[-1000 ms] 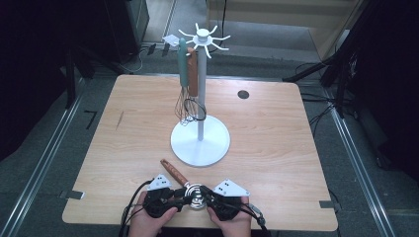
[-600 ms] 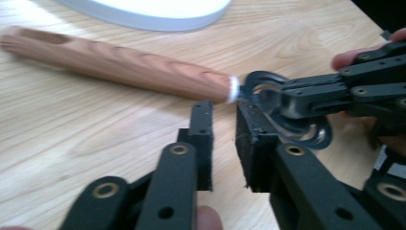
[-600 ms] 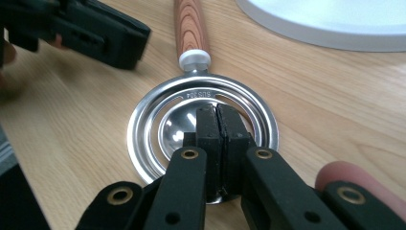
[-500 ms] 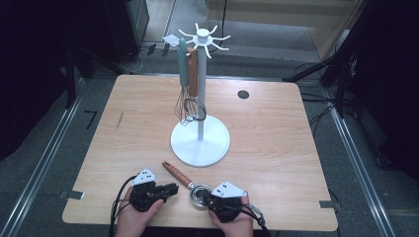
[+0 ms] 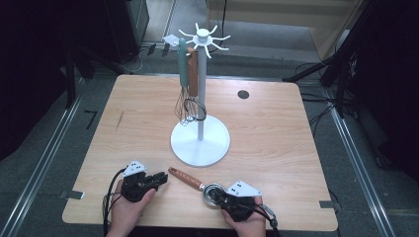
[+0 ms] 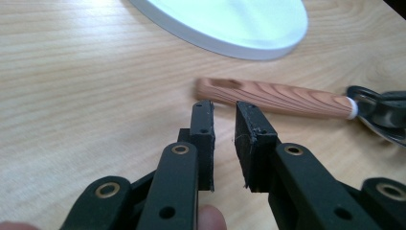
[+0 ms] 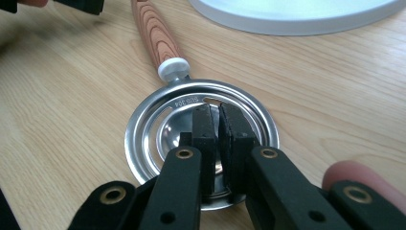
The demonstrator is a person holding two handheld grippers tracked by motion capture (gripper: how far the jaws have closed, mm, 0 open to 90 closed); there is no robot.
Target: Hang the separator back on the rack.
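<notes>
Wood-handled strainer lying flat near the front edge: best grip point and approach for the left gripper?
Take the strainer's wooden handle near its free end, where the hanging hole is. It lies flat on the table, so probably come from above with the jaws straddling its width. The left gripper is open just short of that end. The metal bowl is shallow and the right gripper is over it.

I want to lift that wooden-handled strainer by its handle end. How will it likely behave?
The strainer looks rigid, with a steel head and a wood-grain handle. Held at the handle end it will probably dip head-down, since the metal bowl looks heavier. The smooth, rounded handle may twist between the left tool pads.
</notes>
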